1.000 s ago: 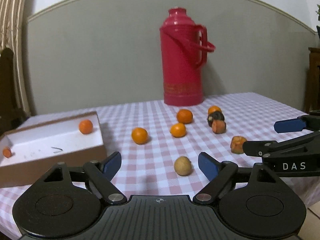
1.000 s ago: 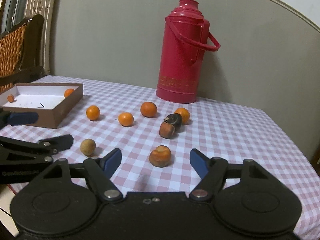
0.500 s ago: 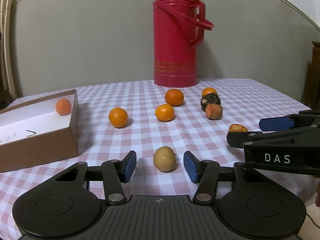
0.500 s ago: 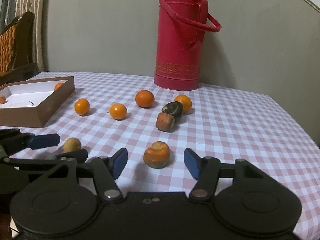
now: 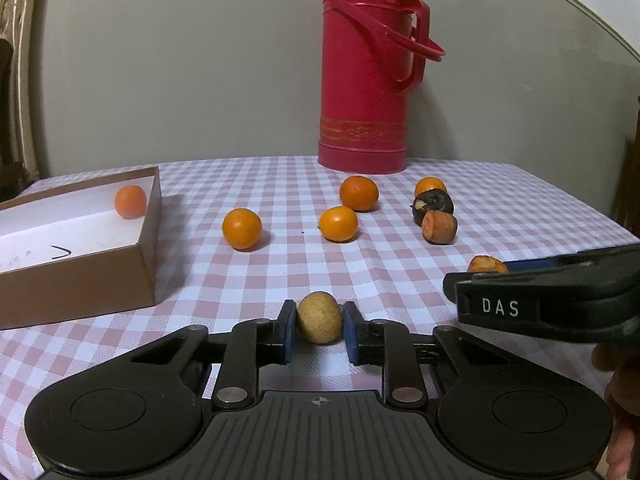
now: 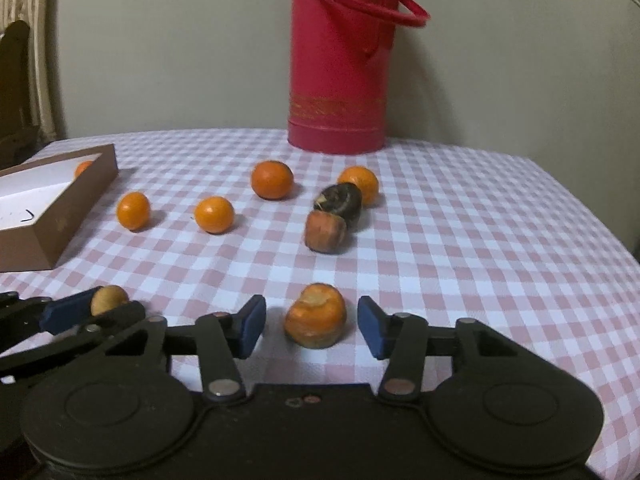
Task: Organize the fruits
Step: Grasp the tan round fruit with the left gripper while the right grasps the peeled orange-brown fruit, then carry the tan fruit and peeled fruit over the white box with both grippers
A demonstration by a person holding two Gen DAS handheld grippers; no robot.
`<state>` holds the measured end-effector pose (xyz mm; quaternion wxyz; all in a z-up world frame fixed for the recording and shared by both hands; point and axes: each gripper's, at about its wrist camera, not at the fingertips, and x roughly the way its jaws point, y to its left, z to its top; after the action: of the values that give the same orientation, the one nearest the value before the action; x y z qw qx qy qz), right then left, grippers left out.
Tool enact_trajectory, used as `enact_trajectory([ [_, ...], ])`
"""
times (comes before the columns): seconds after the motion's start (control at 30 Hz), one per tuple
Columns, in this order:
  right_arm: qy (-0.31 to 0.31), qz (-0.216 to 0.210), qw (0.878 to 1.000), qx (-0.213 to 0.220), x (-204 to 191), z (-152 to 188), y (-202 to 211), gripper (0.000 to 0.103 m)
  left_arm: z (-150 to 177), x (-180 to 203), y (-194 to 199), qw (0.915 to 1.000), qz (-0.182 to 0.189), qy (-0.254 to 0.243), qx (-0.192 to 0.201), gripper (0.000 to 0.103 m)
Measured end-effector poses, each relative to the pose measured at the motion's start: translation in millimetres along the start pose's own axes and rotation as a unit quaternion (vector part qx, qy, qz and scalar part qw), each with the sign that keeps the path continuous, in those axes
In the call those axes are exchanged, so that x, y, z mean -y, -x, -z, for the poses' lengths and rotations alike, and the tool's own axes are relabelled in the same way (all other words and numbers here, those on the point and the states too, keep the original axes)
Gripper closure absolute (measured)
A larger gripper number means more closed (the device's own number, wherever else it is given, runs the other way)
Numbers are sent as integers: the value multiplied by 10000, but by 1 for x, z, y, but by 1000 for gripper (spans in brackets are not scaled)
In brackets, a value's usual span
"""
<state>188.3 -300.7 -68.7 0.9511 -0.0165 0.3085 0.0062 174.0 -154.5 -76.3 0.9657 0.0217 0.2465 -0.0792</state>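
At the bottom centre of the left wrist view, the left gripper (image 5: pixel 319 328) is clamping a small tan, yellowish fruit (image 5: pixel 319 322); both blue pads (image 5: pixel 286 330) are pressing against its sides while it is sitting on the pink-and-white checked tablecloth (image 5: pixel 400 280). In the right wrist view the same fruit is showing at the lower left, caught between those pads.

The right gripper (image 6: pixel 311 326) is closing at the bottom centre of its own view, with a shrivelled orange fruit (image 6: pixel 315 316) lying between its jaws; a gap is showing on each side, so the pads are not touching it.

Across the middle of the right wrist view, four round oranges are lying loose on the cloth (one (image 6: pixel 272 180) nearest the flask), and right of centre a blackened fruit (image 6: pixel 339 200) is touching a second shrivelled orange one (image 6: pixel 325 231) in front of it. A brown box with a white inside (image 5: pixel 76 268) is standing at the left of the left wrist view, holding one orange (image 5: pixel 130 201) at its far corner. A red thermos flask (image 5: pixel 364 68) is standing upright at the top centre, against the grey wall.
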Motion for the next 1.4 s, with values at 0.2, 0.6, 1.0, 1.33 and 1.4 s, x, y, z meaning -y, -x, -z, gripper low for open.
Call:
enact_trajectory([
  [0.2,50,-38,10000,26,0,2,4,79,-1,0,-2,10000,29,49,0,78],
  [0.6,187,-17,9991,389,2,1,33,79,-5,-8,14,9998,41,64,170,78],
  [1.0,520,-201,9945,890,-26,-7,66,79,-19,-42,50,9985,-69,173,506,78],
  [1.33,763,-670,9867,1267,-64,-17,91,79,-29,-93,88,9951,-362,311,864,78],
  [1.4,845,-789,9846,1314,-74,-19,95,79,-31,-104,94,9941,-442,342,930,78],
])
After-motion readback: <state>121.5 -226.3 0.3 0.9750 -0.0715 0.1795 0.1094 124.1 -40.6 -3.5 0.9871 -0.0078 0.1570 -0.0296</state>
